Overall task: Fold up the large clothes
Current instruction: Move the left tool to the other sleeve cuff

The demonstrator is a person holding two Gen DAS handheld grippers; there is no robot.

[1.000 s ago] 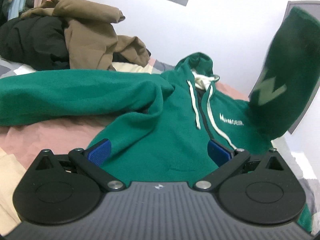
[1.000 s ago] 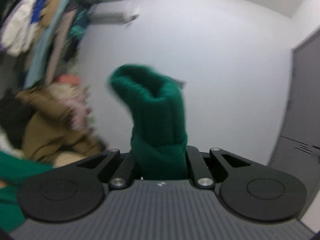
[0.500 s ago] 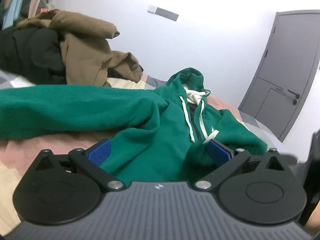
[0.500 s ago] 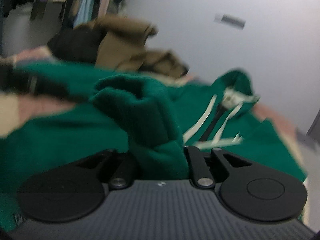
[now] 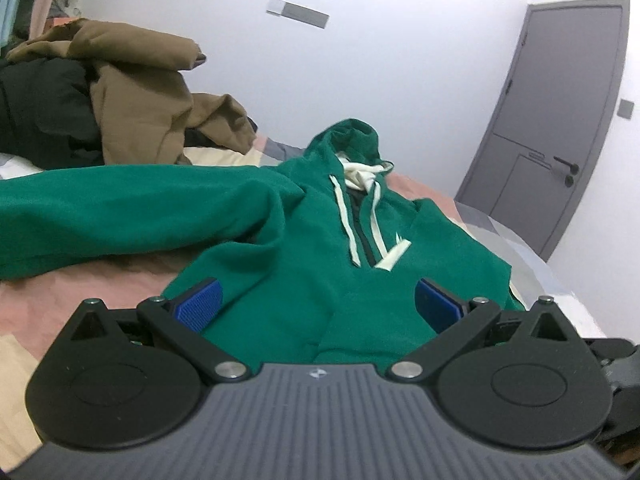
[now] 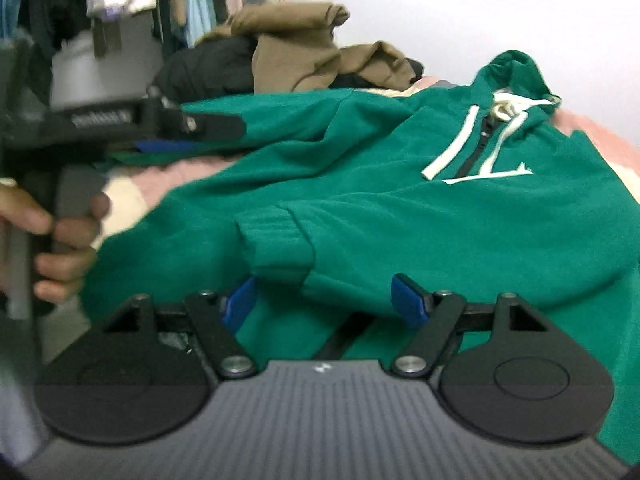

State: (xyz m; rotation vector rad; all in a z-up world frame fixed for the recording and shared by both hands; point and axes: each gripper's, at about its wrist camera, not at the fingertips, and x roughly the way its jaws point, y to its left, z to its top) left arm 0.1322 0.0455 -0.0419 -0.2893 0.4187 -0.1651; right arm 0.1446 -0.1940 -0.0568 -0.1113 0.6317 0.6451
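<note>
The green hoodie (image 5: 320, 240) lies front-up on the bed (image 5: 100, 280), hood toward the far wall, drawstrings (image 5: 348, 224) trailing down the zip. One sleeve (image 6: 280, 248) is folded across the chest, its ribbed cuff resting on the body panel. The other sleeve (image 5: 120, 208) extends flat to the left in the left wrist view.

Handling: the fabric appears to be thick fleece, soft and limp, moderately heavy for a garment, not slippery. It will sag from any single hold and keep a loose crease rather than a sharp one. Recommended holds: the ribbed cuff, the hem corners, or the shoulder seam, where layers are doubled and stable.

Right tool (image 6: 324, 300): jaws opening, set wide, with the folded sleeve's cuff just ahead of and between the blue pads (image 6: 404, 300). The pads do not appear to press the cloth, though blur limits certainty. It is angled down toward the garment.

Left tool (image 5: 316, 300): jaws wide, nothing gripped, poised low over the hem area and pitched slightly downward. In the right wrist view, the person's hand (image 6: 60, 240) wraps its handle beside the extended sleeve.

A pile of brown and black clothes (image 5: 120, 92) sits behind, well apart.
</note>
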